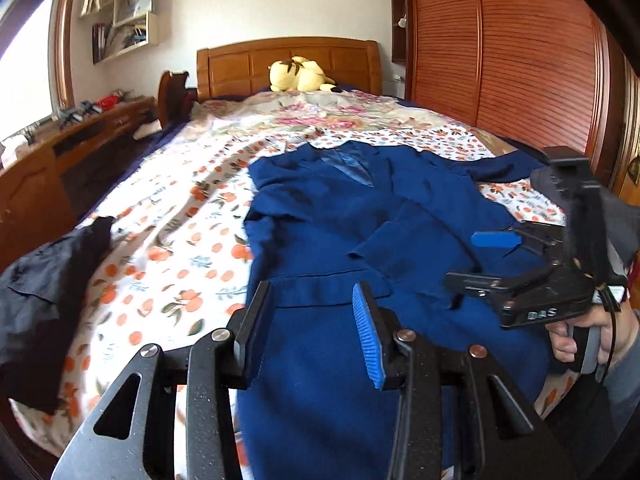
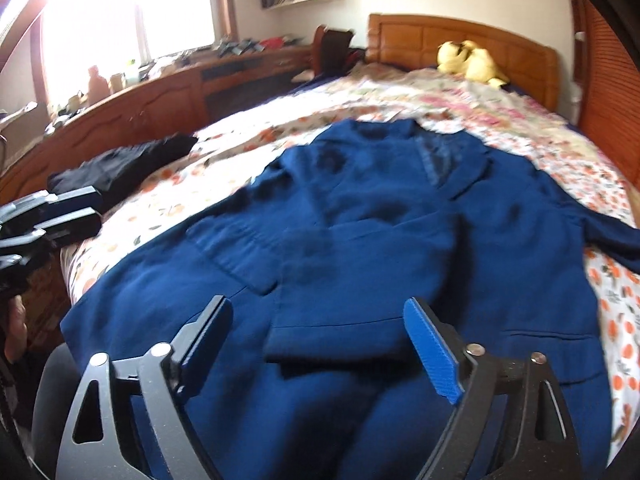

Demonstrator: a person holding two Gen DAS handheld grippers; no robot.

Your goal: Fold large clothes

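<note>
A dark blue jacket (image 1: 340, 216) lies front up on the flowered bedspread (image 1: 180, 208), collar toward the headboard. One sleeve is folded across its front, the other stretches out to the right (image 2: 612, 236). My left gripper (image 1: 314, 300) is open and empty just above the jacket's lower part. My right gripper (image 2: 316, 320) is open and empty over the folded sleeve's cuff (image 2: 336, 340). The right gripper also shows in the left wrist view (image 1: 486, 260), open, over the jacket's right side. The left gripper shows at the left edge of the right wrist view (image 2: 70, 214).
A black garment (image 1: 48, 272) lies on the bed's left edge, also in the right wrist view (image 2: 124, 164). A yellow plush toy (image 1: 300, 74) sits at the wooden headboard (image 1: 240, 64). A wooden desk (image 2: 160, 96) runs along the left, a wardrobe (image 1: 500, 48) on the right.
</note>
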